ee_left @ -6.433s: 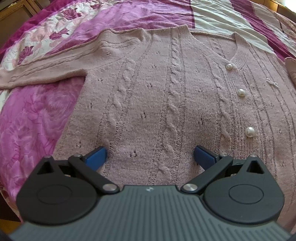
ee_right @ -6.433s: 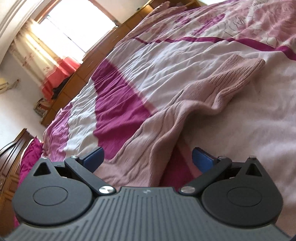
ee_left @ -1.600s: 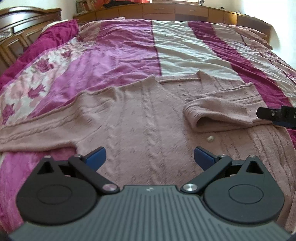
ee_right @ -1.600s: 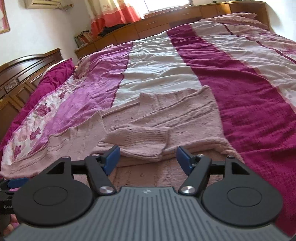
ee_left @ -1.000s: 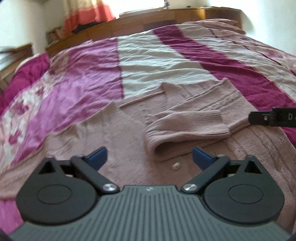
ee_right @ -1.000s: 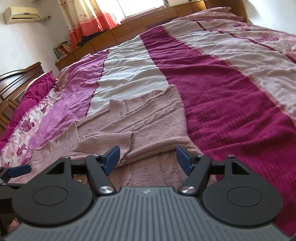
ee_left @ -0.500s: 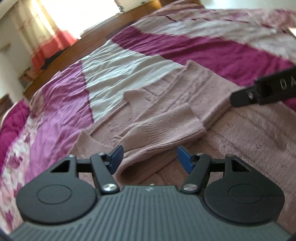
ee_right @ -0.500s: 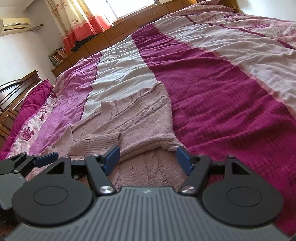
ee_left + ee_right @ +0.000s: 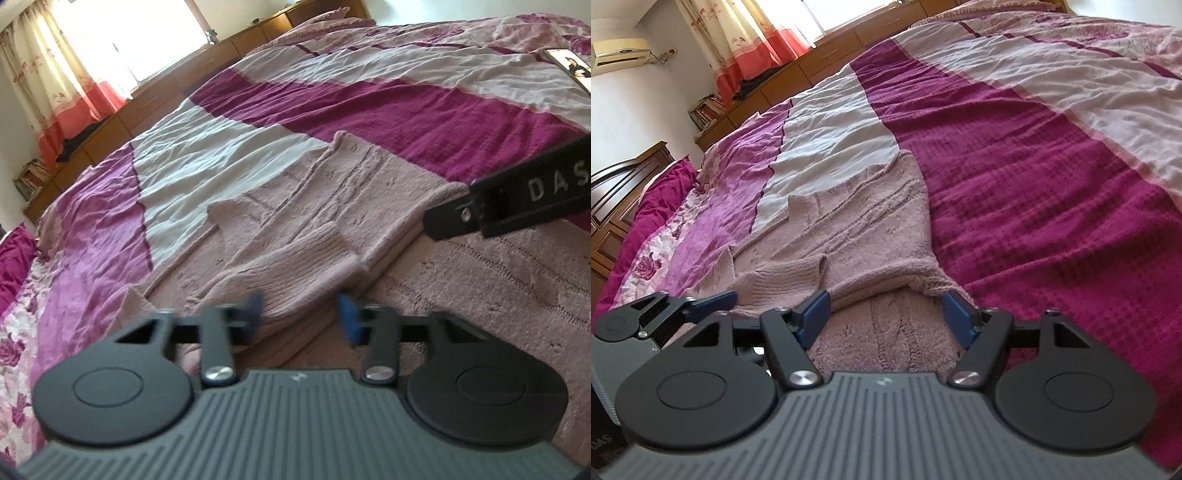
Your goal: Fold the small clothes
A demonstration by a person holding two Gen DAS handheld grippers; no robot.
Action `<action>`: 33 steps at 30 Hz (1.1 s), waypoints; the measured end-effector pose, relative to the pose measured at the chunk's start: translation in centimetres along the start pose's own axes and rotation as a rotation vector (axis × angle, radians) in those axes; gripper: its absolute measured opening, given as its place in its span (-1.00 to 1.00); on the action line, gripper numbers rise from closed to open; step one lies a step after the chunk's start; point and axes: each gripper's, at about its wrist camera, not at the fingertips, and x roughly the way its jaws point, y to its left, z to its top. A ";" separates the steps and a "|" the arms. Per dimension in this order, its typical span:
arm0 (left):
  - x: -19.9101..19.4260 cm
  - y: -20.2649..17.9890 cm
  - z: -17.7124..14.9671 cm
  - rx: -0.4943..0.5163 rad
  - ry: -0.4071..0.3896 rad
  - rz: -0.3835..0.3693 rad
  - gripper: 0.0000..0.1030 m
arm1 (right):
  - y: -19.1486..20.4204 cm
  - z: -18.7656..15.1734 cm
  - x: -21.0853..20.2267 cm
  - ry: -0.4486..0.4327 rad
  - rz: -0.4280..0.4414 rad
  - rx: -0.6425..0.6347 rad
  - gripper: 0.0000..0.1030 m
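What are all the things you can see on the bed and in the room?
cardigan: one, dusty pink knit, flat on the bed, one sleeve folded across its front
bedspread: one, magenta, white and floral stripes, covers the bed
phone: one, screen lit, on the bedspread far off at the right edge of the left wrist view
curtain: one, cream with a red band, at the window
cabinets: a wooden row under the window
air conditioner: one, cream, high on the wall
headboard: dark wood, at the left edge
left gripper: black with blue pads, jaws closing around the folded sleeve's cuff
right gripper: black with blue pads, open, over the cardigan beside the sleeve fold
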 end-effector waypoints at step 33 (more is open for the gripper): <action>-2.9 17.1 -11.9 -0.798 0.232 0.331 -0.19 | 0.6 -0.6 0.8 0.012 -0.035 -0.066 0.45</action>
